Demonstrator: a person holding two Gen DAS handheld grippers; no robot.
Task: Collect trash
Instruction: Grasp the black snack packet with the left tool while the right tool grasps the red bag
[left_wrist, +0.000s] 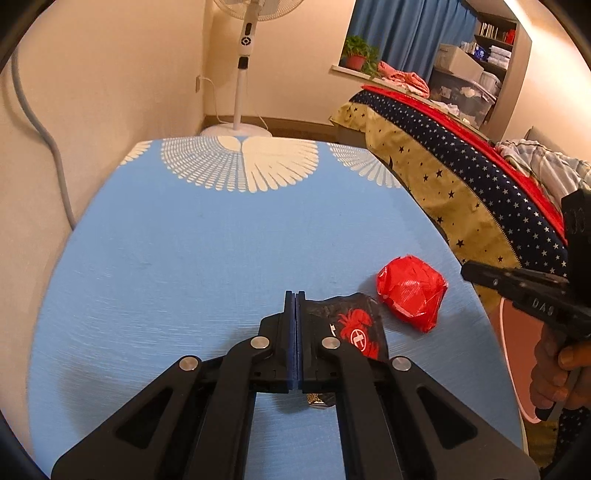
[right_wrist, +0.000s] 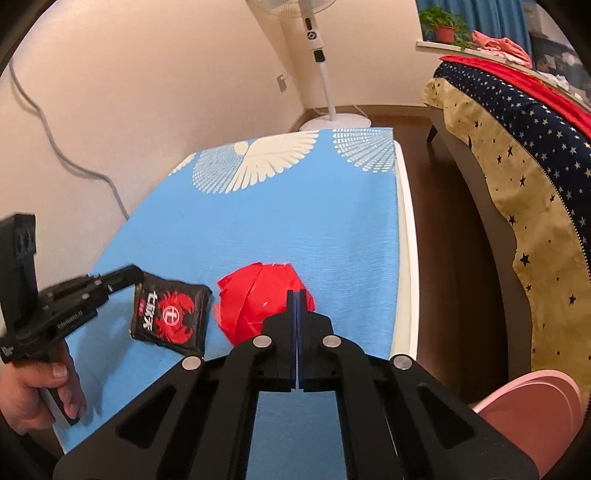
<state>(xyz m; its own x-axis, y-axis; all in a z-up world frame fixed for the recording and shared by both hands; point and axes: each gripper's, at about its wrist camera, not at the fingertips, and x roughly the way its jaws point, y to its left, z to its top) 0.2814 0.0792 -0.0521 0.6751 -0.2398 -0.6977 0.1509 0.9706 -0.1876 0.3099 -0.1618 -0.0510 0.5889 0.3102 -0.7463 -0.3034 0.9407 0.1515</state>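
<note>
A black snack wrapper with a red crab print (left_wrist: 354, 325) (right_wrist: 170, 315) hangs from my left gripper (left_wrist: 294, 295), which is shut on its edge and holds it just above the blue table (left_wrist: 184, 258). A crumpled red plastic wrapper (left_wrist: 410, 291) (right_wrist: 258, 299) lies on the table to its right. My right gripper (right_wrist: 296, 295) is shut and empty, just above the near side of the red wrapper. In the right wrist view the left gripper (right_wrist: 136, 277) shows at the left.
A pink bin (right_wrist: 532, 413) stands on the floor by the table's right edge. A bed with a star quilt (right_wrist: 517, 166) runs along the right. A standing fan (right_wrist: 325, 74) is beyond the far end, a wall on the left.
</note>
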